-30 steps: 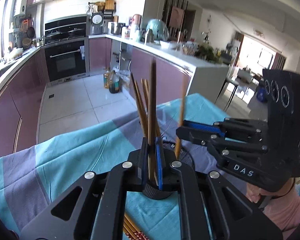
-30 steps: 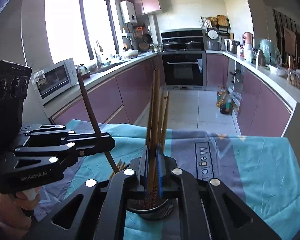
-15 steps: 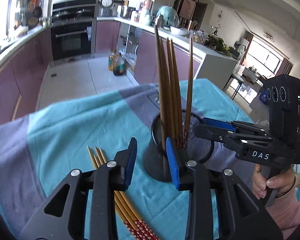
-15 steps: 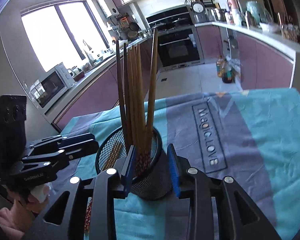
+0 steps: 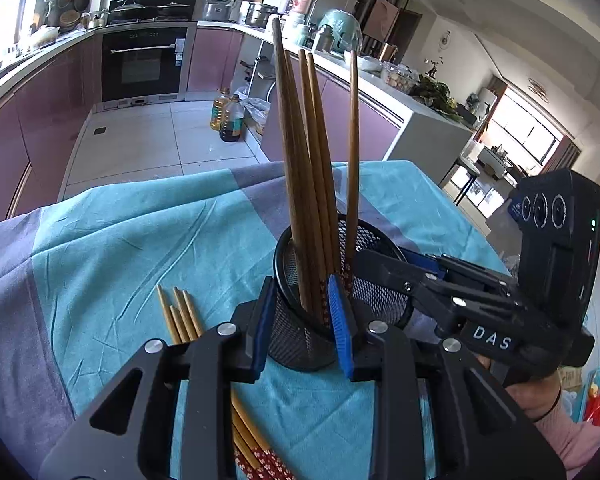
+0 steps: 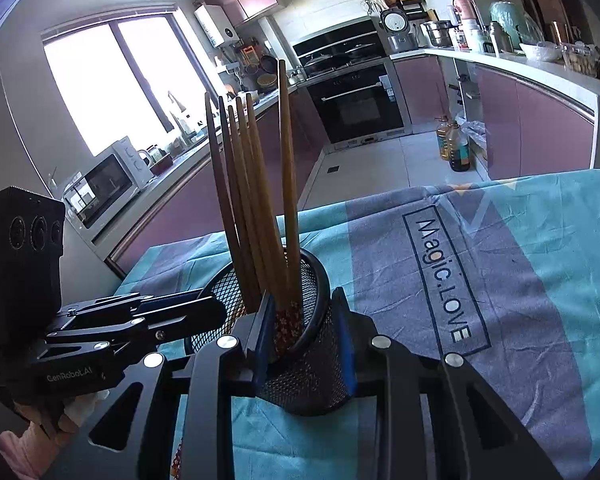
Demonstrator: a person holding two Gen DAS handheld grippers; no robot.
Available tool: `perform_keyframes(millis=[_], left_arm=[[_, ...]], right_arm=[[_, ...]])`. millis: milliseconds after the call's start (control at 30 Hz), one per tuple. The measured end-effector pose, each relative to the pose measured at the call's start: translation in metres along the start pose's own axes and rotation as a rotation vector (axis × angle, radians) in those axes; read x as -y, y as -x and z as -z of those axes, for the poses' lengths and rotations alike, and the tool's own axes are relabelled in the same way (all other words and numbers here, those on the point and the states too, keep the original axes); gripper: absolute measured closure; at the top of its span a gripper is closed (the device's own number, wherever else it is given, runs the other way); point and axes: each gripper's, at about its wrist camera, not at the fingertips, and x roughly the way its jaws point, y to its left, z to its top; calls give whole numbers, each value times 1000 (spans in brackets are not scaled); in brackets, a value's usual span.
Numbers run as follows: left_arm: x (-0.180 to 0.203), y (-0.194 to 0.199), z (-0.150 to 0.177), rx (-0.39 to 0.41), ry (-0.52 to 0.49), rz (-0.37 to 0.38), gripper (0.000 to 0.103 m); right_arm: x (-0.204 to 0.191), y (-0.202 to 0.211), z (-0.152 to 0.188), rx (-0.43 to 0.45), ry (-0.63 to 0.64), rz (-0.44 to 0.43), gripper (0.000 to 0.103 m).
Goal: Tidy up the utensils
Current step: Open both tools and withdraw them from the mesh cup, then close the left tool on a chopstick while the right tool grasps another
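1. mesh cup (image 5: 364,288) sits mid worktop (image 5: 140,248) on a teal cloth, far edge well behind it.
2. chopsticks in cup (image 5: 300,168) stand near upright, tips up.
3. loose chopsticks (image 5: 180,316) lie flat left of the cup.
4. left gripper (image 5: 302,320) and right gripper (image 6: 303,336): fingers parted, just narrowed slightly, straddling the cup rim, gripping nothing.

brown chopsticks (image 5: 300,168) with red flowery ends, black mesh holder (image 5: 300,344), teal and grey-purple tablecloth (image 5: 140,248), blue gripper pads (image 5: 340,320)
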Motion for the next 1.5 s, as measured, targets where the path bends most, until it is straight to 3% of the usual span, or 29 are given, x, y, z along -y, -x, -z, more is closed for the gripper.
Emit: perform_keyframes(millis=[233, 300, 400, 500, 700, 933, 1133, 1500], left_arm=[[-1, 1, -4, 22, 2, -15, 81], [-4, 7, -1, 46, 0, -44, 73], [-10, 24, 8, 91, -5, -73, 63], [-15, 39, 23, 106, -22, -125, 61], [-28, 37, 63, 14, -42, -188, 62], [-40, 28, 95, -56, -14, -182, 63], [-43, 21, 102, -83, 8, -154, 64], [-46, 11, 106, -114, 17, -183, 70]], right_arm=[[-3, 3, 2, 7, 12, 9, 70], [-3, 9, 4, 17, 22, 32, 62], [-3, 28, 8, 49, 46, 68, 60], [-5, 45, 15, 64, 73, 71, 58], [-26, 52, 40, -2, 143, -16, 58], [-58, 17, 61, -118, 203, -86, 58], [-68, -13, 75, -199, 199, -88, 58], [-71, -24, 82, -228, 197, -65, 58]])
